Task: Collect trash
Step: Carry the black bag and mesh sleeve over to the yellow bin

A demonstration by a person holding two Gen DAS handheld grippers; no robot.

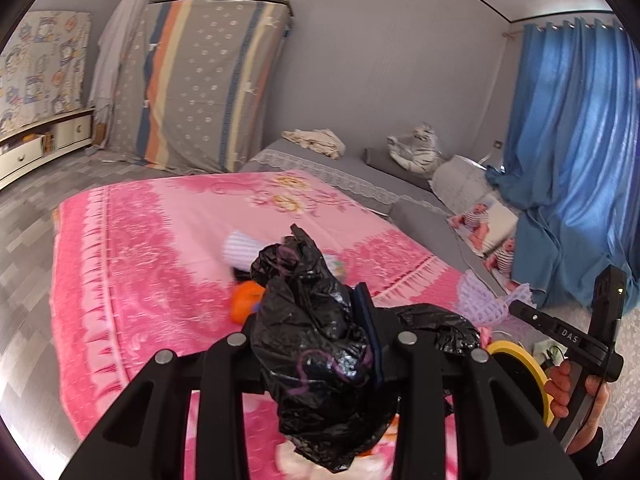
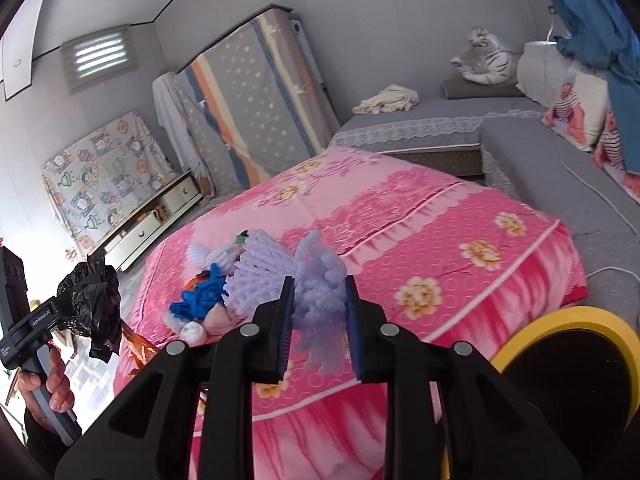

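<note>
Left gripper (image 1: 320,320): jaws narrowed on a crumpled black bag (image 1: 316,344), which is held above the near edge of the bed (image 1: 140,240).
Right gripper (image 2: 319,320): jaws narrowed on a lilac foam net (image 2: 320,292), pinched at its middle between the blue pads (image 2: 354,320).
Bin (image 2: 568,364): yellow-rimmed, seen near right, just beside the right gripper.
Handling, judged: bag and net are thought light, soft and crushable; the bag is likely slippery, so a bunched fold is best taken; the net may be gripped anywhere.
Trash pile (image 2: 212,300): left on the pink blanket, beyond the jaws; a blue scrap (image 2: 198,298), a second net (image 2: 260,272) and pale pieces are seen.
Far: a grey bed with a toy tiger (image 2: 486,60).
</note>
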